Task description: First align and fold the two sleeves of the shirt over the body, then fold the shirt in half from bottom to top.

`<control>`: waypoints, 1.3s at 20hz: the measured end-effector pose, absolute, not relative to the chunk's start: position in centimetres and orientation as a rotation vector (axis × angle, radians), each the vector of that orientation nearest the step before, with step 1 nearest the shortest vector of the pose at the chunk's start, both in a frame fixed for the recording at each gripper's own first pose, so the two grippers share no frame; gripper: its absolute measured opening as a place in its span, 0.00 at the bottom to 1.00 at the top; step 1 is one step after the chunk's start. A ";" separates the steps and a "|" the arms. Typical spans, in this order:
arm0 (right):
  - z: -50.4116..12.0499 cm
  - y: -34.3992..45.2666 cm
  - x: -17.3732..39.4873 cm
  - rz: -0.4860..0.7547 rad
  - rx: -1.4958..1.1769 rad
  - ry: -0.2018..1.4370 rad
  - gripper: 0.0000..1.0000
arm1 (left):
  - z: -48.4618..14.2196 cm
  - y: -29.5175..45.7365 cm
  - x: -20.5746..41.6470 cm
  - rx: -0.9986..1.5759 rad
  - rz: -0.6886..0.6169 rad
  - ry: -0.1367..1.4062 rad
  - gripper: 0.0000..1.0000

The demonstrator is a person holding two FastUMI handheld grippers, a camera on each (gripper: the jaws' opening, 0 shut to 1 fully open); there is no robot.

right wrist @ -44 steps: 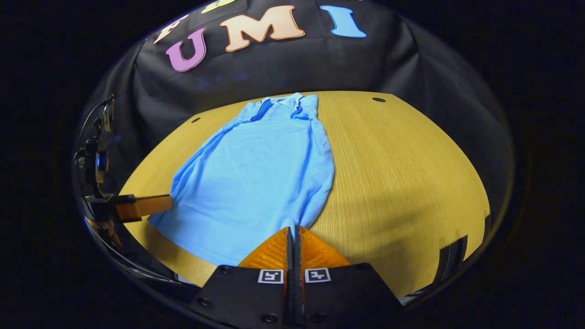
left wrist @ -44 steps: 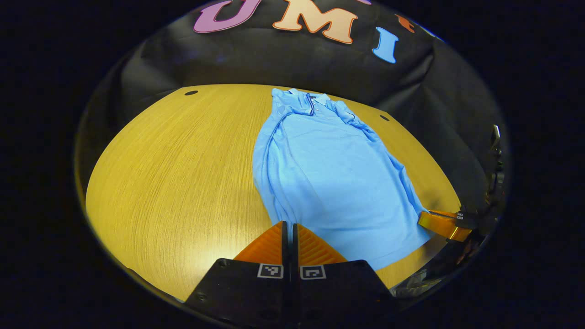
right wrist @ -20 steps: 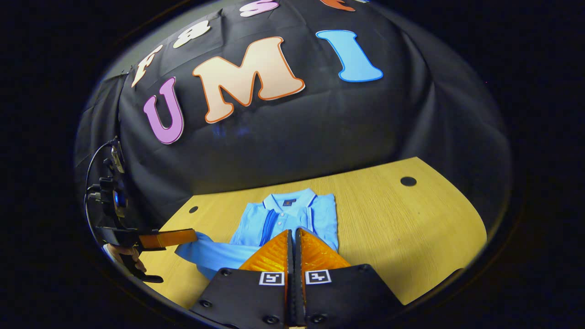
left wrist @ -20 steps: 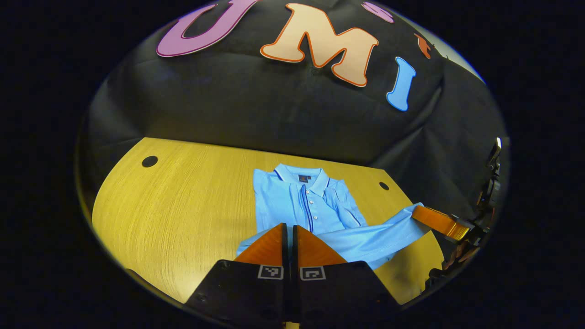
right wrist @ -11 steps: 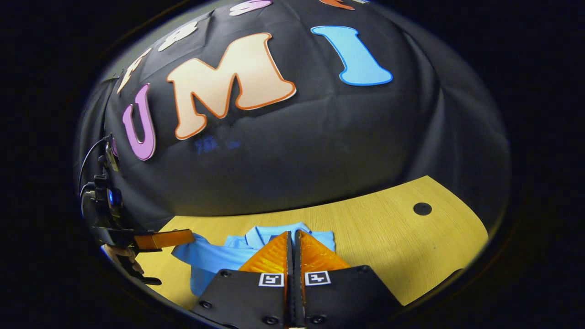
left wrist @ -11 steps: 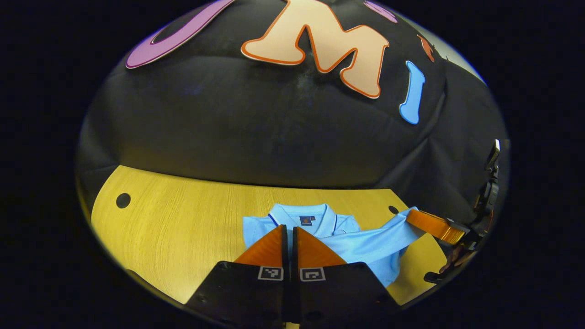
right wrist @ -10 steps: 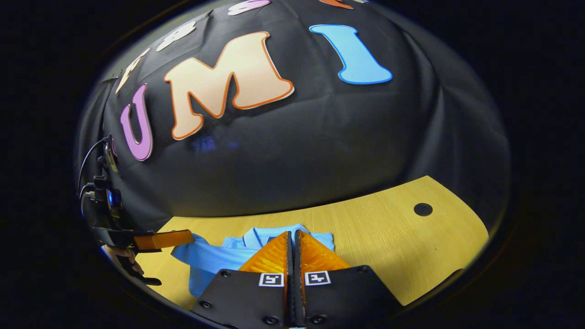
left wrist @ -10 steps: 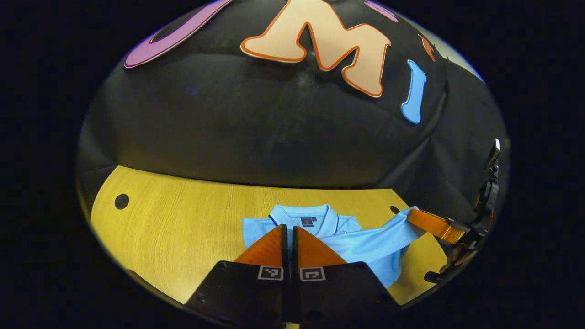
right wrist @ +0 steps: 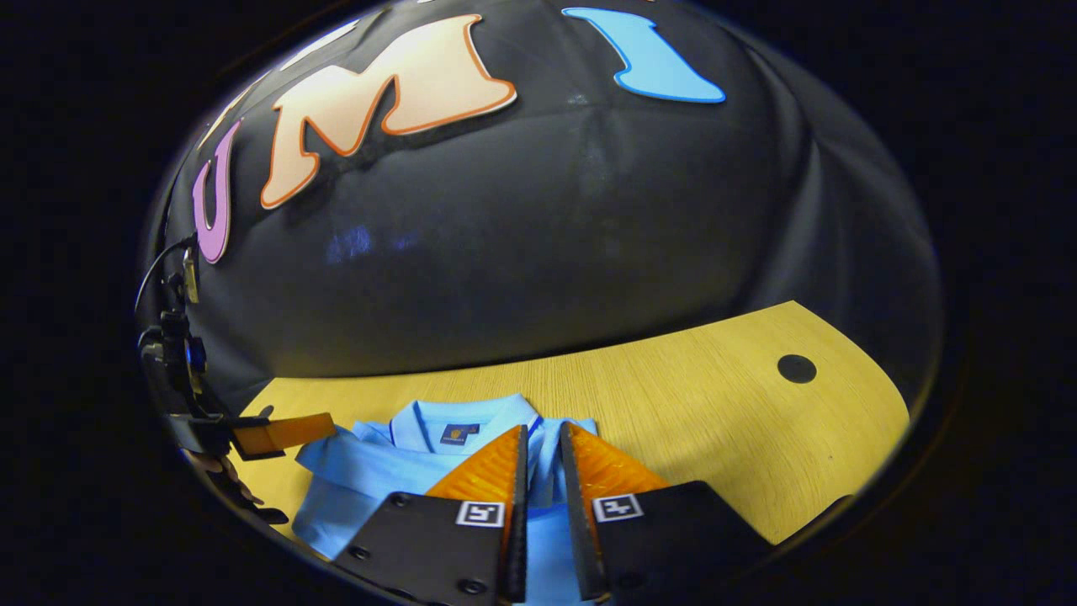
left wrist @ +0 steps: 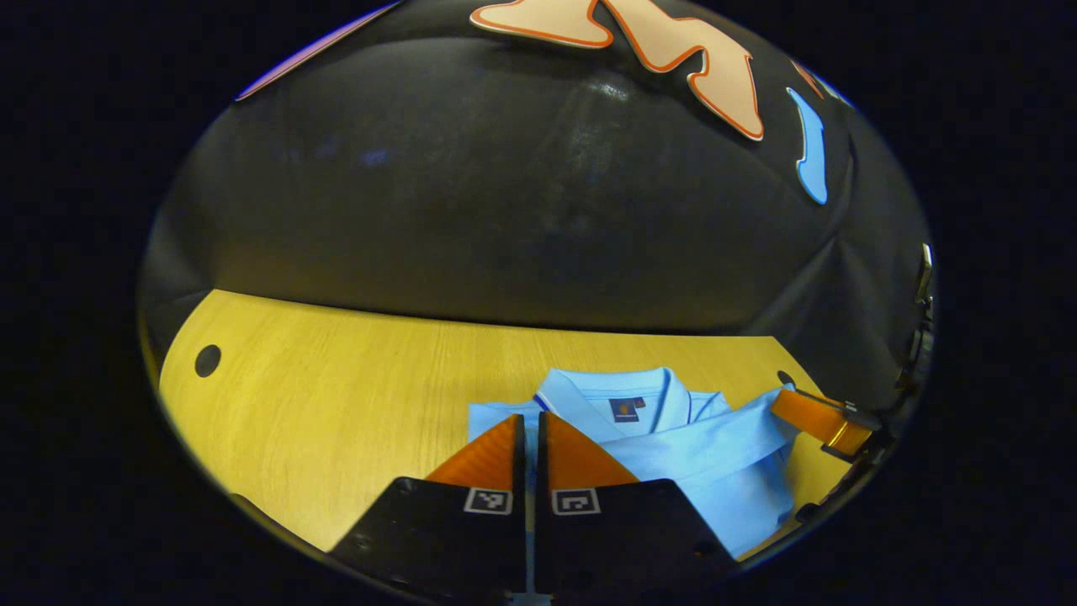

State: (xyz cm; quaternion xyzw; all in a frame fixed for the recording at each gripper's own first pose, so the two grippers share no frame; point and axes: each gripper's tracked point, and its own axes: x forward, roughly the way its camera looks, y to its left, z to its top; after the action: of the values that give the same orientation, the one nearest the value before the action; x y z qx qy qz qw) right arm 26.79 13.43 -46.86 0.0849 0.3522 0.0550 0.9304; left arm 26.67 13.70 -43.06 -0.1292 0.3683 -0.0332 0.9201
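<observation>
The light blue polo shirt [left wrist: 715, 471] lies on the wooden table [left wrist: 336, 387], folded over itself, its bottom hem brought up just below the collar [left wrist: 623, 396]. My left gripper [left wrist: 527, 425] is shut on the hem at the shirt's left corner, low over the table. In the right gripper view the shirt [right wrist: 370, 471] spreads under my right gripper [right wrist: 541, 438], whose fingers stand slightly apart with blue cloth showing in the gap. The right gripper [left wrist: 787, 404] also appears at the shirt's far corner in the left gripper view. The left gripper [right wrist: 328, 425] touches the opposite corner.
The booth's black cloth wall rises right behind the table's [right wrist: 715, 396] far edge. A round cable hole [left wrist: 207, 360] sits at the left end, and another hole [right wrist: 796, 368] at the right end. A hand [right wrist: 227, 484] holds the left gripper.
Both grippers carried the hem forward from the near edge up to the collar and lowered it. The right gripper's fingers, shut before, have now parted.
</observation>
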 end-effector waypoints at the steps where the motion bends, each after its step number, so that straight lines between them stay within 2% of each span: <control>1: -46.4 13.7 26.6 0.126 0.150 0.705 0.43 | -42.4 13.8 26.5 -0.260 -0.073 0.736 0.25; 4: -42.8 13.9 25.8 0.122 0.076 0.600 1.00 | -39.6 14.4 25.2 -0.180 -0.051 0.656 1.00; 8: -35.8 14.2 21.8 0.146 0.049 0.484 0.96 | -33.4 13.8 20.6 -0.134 -0.015 0.566 0.96; 16: -21.5 10.5 8.6 0.160 0.067 0.319 0.98 | -21.3 10.9 9.0 -0.044 -0.027 0.436 0.96; 22: -16.6 8.9 0.4 0.177 0.070 0.281 0.98 | -16.2 9.0 1.5 -0.026 -0.032 0.378 0.95; 26: -14.4 9.6 -2.2 0.187 0.086 0.245 0.98 | -13.5 7.5 -2.2 -0.023 -0.054 0.353 0.95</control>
State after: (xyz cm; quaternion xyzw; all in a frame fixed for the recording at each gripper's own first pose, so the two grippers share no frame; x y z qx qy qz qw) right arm -2.15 9.58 -14.38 0.0429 0.1218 0.0929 0.9873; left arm -2.15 7.53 -13.48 -0.0116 0.1754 -0.0266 0.9841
